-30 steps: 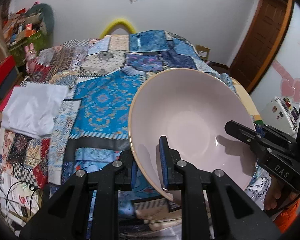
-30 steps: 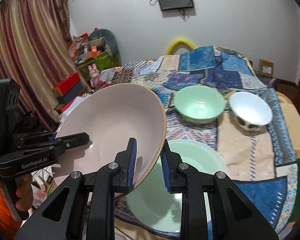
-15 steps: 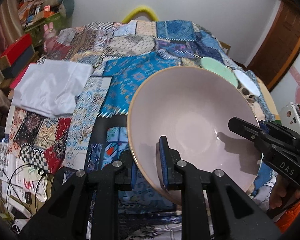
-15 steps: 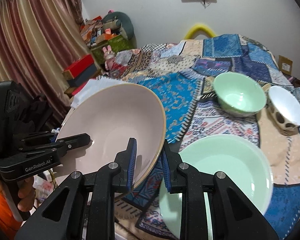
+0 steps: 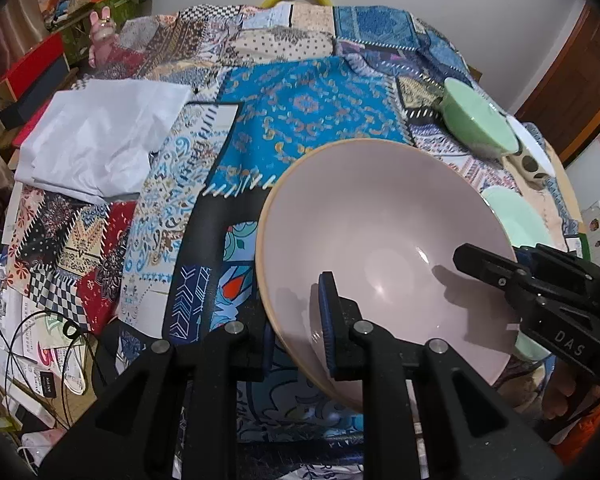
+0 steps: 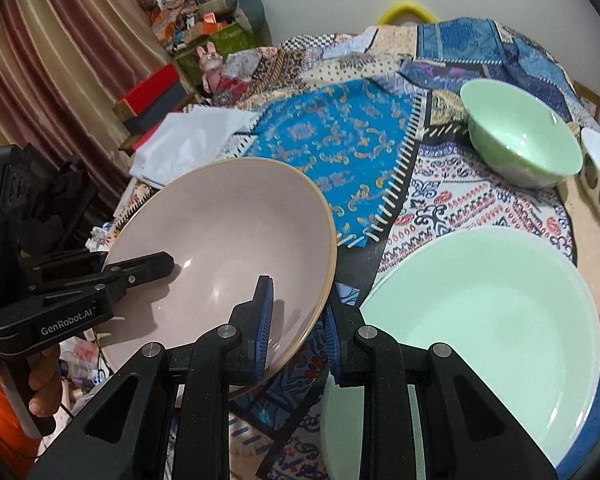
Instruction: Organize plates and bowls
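Pink bowl (image 5: 384, 248) has dropped lower, both claws clamped on its rim.
left gripper (image 5: 298, 320) and right gripper (image 6: 298, 320) now hold it beside the big green plate (image 6: 480, 312); stacking looks close.

"DAS" marks the right gripper (image 5: 496, 268); "GenRobot.AI" the left gripper (image 6: 140, 266).

I see the pink bowl (image 6: 220, 240) as glossy glazed ceramic, smooth, with bright glints. The large green bowl (image 6: 480, 320) beside it looks equally slick. My right gripper (image 6: 296, 320) is matt black plastic with ribbed blue pads (image 6: 265, 320). Patchwork cloth (image 5: 308, 108) looks soft, printed, stitched.
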A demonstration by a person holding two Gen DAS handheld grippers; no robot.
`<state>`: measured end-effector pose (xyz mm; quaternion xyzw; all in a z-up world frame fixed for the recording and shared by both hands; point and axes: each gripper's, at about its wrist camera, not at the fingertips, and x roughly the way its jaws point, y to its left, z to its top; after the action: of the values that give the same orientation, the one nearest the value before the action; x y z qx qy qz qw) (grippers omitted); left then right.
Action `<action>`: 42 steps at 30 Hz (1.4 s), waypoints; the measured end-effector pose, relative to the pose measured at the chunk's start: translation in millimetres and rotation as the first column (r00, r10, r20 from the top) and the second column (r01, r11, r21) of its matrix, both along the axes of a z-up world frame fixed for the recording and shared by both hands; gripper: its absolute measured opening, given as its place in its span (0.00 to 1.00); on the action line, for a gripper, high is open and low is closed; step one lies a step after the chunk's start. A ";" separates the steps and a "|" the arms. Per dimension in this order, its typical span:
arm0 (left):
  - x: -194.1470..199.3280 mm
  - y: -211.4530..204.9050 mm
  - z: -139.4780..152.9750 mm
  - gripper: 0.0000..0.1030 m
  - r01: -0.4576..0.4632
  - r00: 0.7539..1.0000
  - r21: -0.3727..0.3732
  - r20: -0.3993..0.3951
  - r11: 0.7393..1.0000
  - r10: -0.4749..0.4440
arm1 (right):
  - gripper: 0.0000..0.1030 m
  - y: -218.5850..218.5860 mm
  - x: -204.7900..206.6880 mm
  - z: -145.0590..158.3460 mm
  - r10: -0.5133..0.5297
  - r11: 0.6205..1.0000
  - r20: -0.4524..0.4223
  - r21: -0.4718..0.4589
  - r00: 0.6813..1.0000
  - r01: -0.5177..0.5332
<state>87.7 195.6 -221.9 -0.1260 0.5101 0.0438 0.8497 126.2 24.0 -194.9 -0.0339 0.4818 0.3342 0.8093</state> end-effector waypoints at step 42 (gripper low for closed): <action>-22.5 -34.3 73.0 0.43 -0.028 0.985 0.075 0.169 0.997 0.015 | 0.40 -41.4 -16.4 58.6 -0.019 0.999 0.173 0.044 0.985 0.011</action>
<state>65.2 161.4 -148.9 -0.1019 0.4331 0.0615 0.8935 109.7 -17.5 -136.3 -0.0417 0.4025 0.3342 0.8512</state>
